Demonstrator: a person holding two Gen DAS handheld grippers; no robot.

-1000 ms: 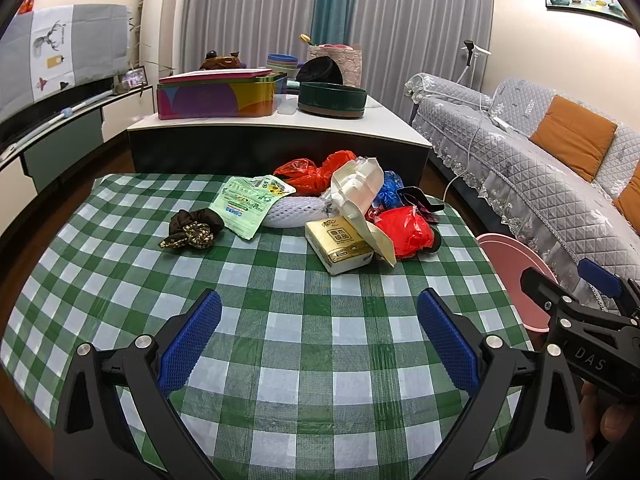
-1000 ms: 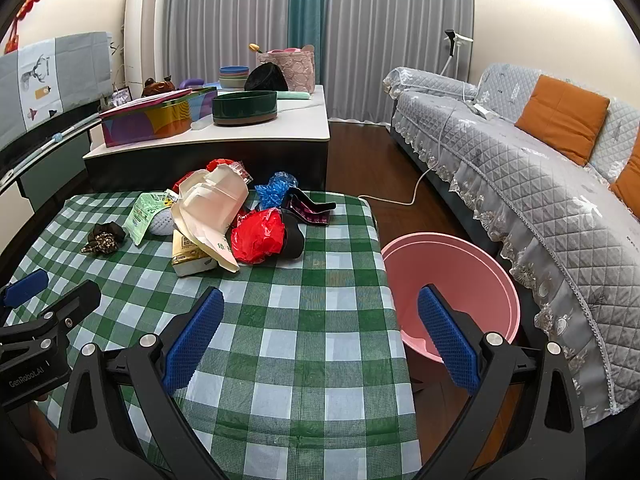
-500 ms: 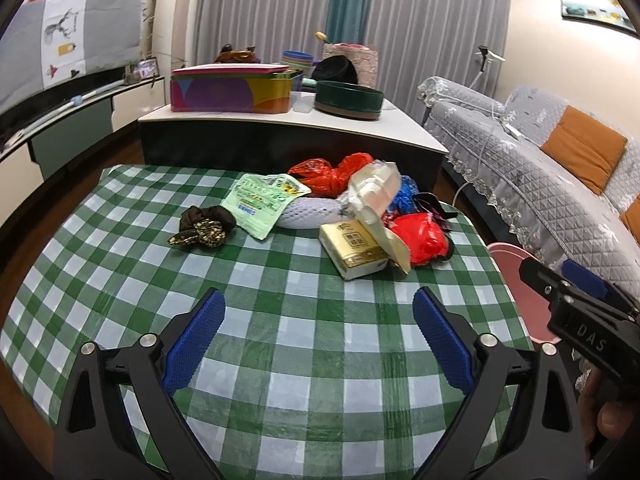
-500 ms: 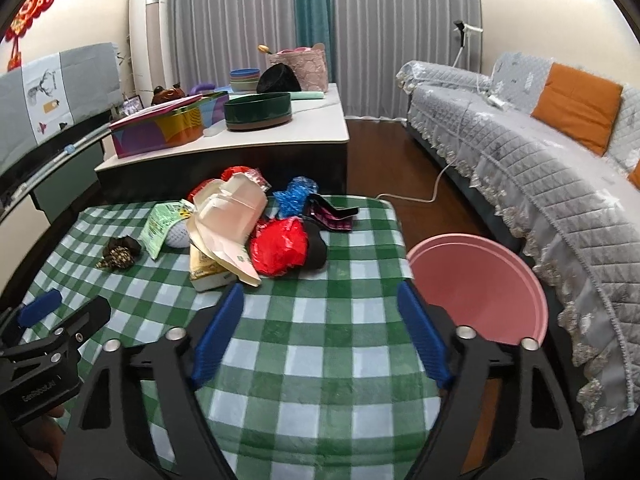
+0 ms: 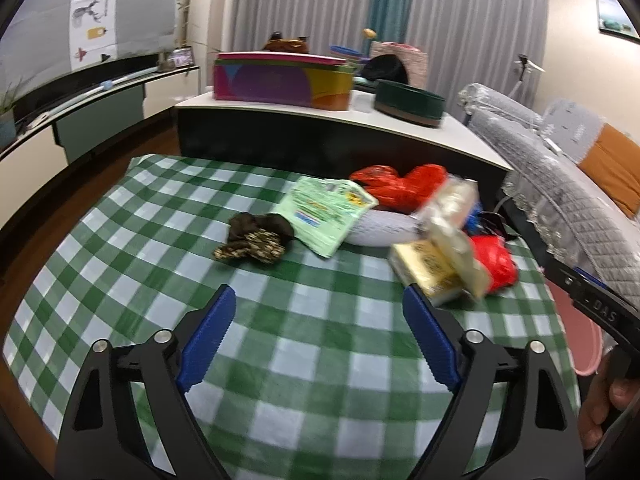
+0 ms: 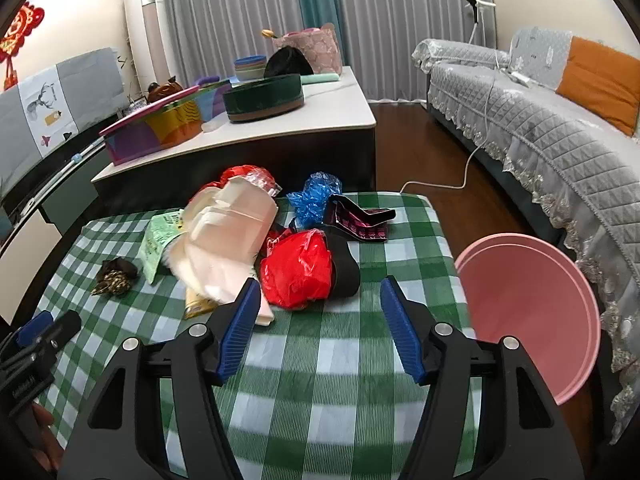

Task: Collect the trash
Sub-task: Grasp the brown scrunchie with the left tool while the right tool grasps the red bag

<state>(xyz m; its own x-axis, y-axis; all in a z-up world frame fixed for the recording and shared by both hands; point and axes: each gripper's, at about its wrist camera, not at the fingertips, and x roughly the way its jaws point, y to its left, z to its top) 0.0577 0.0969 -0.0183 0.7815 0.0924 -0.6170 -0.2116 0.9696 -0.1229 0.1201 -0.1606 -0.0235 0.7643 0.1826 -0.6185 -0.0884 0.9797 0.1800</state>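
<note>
While both narrow, left tool (image 5: 318,334) spread, empty, right tool (image 6: 320,326) half-spread, empty, near red bag (image 6: 298,274)

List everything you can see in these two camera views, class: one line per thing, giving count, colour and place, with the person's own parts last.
Table: 1, green-white check cloth, foreground.
Red bag: 1, red, ahead of right claw.
Blue bag: 1, blue, far table edge.
Dark wrapper: 1, black-magenta, beside blue bag.
Cream carton: 1, cream, pile centre.
Yellow box: 1, yellow, under carton.
Green packet: 1, light green, pile's left.
Brown scrap: 1, brown, left of packet.
Pink basin: 1, pink, right of table.
Sofa: 1, grey, right.
Left claw: 1, blue pads, closing, empty.
Right claw: 1, blue pads, closing, empty.
</note>
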